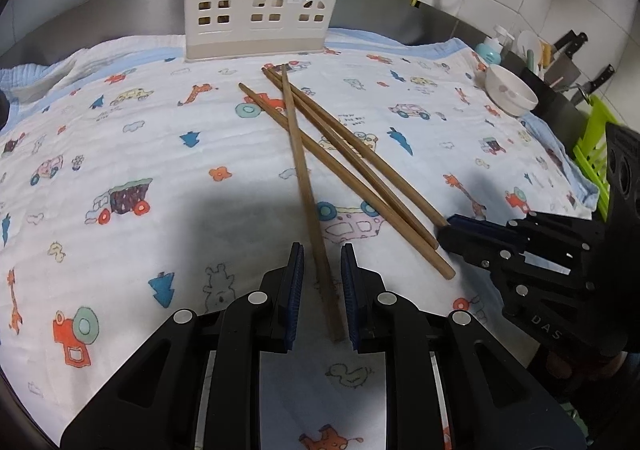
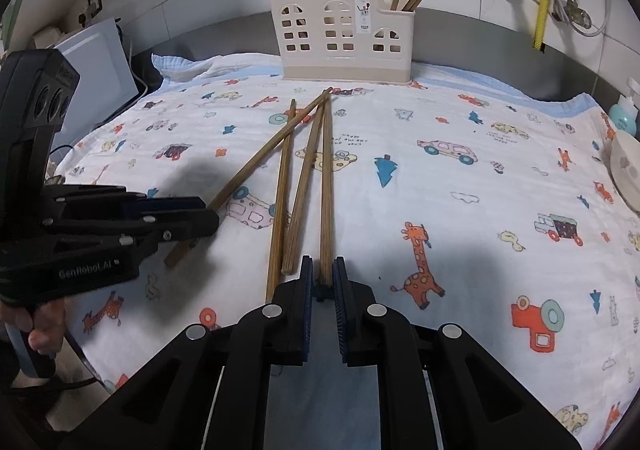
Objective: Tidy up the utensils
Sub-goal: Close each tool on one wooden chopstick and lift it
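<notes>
Wooden chopstick (image 1: pixel 316 234) sits between the left gripper (image 1: pixel 322 258) fingers, which stand apart, not clamped, gaps showing either side of the stick; right gripper (image 2: pixel 322 270) is pinched tight on the near end of another chopstick (image 2: pixel 327 186). Two more loose sticks (image 2: pixel 296 202) lie crossed just beside it toward 11 o'clock, so lifting may drag or roll them, and an end grip can let the stick swing. Cream holder (image 2: pixel 344 34) stands at 12 o'clock on the printed cloth (image 2: pixel 480 186), some chopsticks already in it.
</notes>
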### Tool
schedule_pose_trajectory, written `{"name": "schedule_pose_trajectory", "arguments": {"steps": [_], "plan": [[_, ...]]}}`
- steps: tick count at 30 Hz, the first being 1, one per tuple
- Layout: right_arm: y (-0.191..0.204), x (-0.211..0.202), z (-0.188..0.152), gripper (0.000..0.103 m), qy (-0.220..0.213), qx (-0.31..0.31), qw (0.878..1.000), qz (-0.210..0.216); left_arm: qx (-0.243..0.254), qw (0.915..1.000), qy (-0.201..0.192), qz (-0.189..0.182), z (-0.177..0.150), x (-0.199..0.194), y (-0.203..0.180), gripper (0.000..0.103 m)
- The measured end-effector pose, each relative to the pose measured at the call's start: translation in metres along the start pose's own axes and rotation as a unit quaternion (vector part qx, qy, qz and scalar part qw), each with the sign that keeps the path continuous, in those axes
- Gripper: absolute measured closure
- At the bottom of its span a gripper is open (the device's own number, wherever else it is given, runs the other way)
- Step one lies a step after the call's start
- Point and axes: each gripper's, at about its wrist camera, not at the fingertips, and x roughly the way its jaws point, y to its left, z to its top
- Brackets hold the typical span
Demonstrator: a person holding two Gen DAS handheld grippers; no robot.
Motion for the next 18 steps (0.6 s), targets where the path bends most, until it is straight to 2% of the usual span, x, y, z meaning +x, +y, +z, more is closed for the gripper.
{"name": "schedule_pose_trajectory", "arguments": {"steps": [4, 6, 11, 14, 18], "plan": [[-0.002, 0.001, 0.001, 0.096, -0.002, 0.007, 1.000, 0.001, 0.004, 1.0000, -0.004, 0.005, 0.002, 0.004, -0.003, 0.085], [-0.004, 0.001, 0.001, 0.096, -0.002, 0.011, 1.000, 0.004, 0.016, 0.9997, -0.005, 0.019, 0.003, 0.005, -0.005, 0.094], [-0.006, -0.011, 0.004, 0.096, -0.018, 0.012, 1.000, 0.001, 0.008, 0.9998, -0.009, 0.017, 0.007, -0.001, 0.003, 0.098], [-0.006, -0.028, 0.014, 0.096, -0.041, 0.007, 0.999, -0.004, 0.003, 0.9995, -0.029, 0.013, 0.012, -0.015, 0.009, 0.098], [-0.008, -0.053, 0.032, 0.096, -0.075, 0.001, 0.997, -0.007, 0.003, 0.9971, -0.075, 0.007, 0.023, -0.044, 0.011, 0.098]]}}
